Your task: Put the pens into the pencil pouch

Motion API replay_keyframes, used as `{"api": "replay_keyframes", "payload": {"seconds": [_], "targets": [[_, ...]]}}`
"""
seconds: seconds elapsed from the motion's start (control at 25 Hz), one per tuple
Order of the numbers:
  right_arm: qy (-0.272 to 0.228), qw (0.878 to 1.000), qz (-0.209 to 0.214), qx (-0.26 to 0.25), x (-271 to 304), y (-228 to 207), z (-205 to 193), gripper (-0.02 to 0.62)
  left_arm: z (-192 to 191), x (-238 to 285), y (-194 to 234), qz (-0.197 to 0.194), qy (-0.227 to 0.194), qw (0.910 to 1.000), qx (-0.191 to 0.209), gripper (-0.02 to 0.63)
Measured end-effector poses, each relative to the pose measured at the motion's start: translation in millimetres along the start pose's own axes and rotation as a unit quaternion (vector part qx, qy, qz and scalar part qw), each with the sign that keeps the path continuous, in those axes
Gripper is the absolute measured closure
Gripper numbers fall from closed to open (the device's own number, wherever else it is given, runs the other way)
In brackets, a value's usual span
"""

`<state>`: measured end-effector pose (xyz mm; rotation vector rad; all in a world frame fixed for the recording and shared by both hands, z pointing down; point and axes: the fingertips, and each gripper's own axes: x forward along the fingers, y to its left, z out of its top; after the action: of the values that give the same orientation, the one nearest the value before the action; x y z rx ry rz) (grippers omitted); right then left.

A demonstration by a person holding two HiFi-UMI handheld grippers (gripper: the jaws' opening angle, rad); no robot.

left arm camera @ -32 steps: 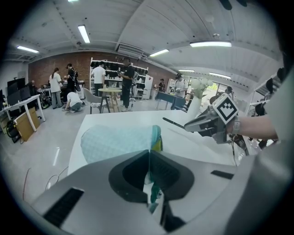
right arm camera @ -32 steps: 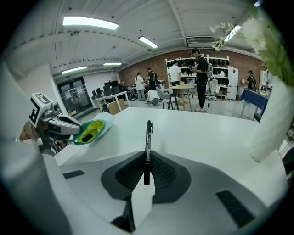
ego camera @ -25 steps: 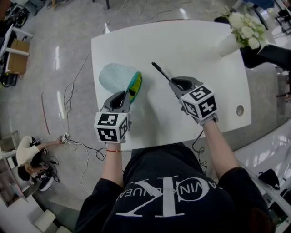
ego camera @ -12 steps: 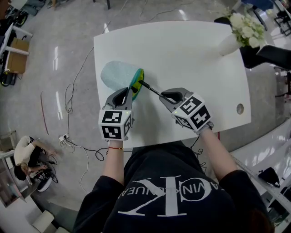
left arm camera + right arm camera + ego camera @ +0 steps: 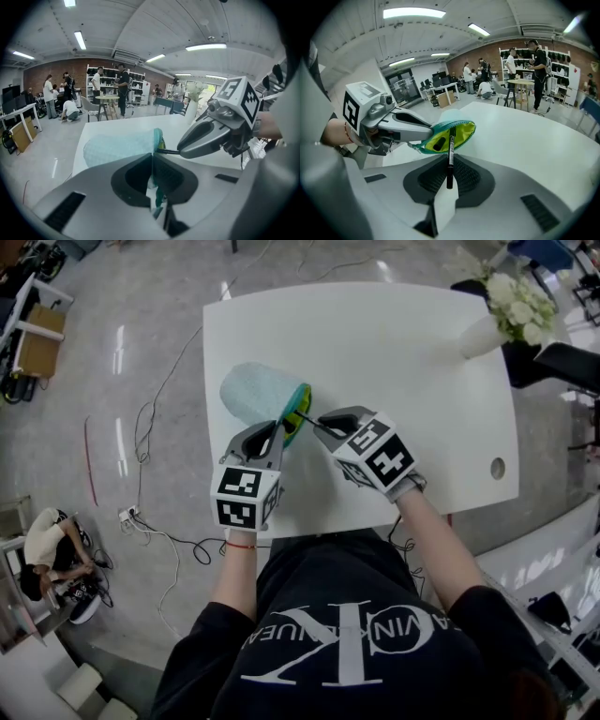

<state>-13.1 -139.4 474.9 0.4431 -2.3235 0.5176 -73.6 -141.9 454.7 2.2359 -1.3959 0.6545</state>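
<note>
Head view, pouch: the pencil pouch (image 5: 261,395) lies on the white table (image 5: 412,352), with its open mouth turned toward our right gripper.
Head view, left gripper: our left gripper (image 5: 275,430) is clenched on the near rim of the pouch and props the mouth open.
Head view, right gripper: our right gripper (image 5: 325,421) grasps the pen (image 5: 304,417), and the pen's tip sits at the mouth.
Left gripper view, jaws: they are pressed together with teal pouch fabric pinched between them. The pouch body lies beyond, and the pen tip is at the zip edge; we cannot tell whether it touches.
Right gripper view, jaws: they are closed on the back part of the black pen, which points at the yellow lining (image 5: 461,133).
Right gripper view, inside: we see a dark shape in the lining but cannot tell what it is.
Step in hand: we judge this to be the insertion, with the pen lined up at the mouth and not yet released.
Next move: we expect it calls for sliding the pen deeper along its own line while the left grip keeps the rim lifted, then letting go once most of the pen is inside.
</note>
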Motion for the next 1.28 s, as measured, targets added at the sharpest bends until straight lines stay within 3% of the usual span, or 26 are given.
{"api": "replay_keyframes", "payload": {"seconds": [0.48, 0.88, 1.28], "targets": [[-0.010, 1.000, -0.009, 0.007, 20.0, 3.3, 20.6, 0.545, 4.9, -7.9, -24.0, -0.054, -0.021, 0.9983, 0.008, 0.594], [-0.057, 0.998, 0.011, 0.002, 1.7, 11.1, 8.7, 0.480, 8.0, -13.6, -6.9, -0.032, -0.037, 0.9984, -0.028, 0.594], [-0.065, 0.998, -0.001, 0.012, 6.3, 4.6, 2.8, 0.567, 1.7, -15.3, -7.9, -0.036, -0.031, 0.9985, -0.026, 0.594]]}}
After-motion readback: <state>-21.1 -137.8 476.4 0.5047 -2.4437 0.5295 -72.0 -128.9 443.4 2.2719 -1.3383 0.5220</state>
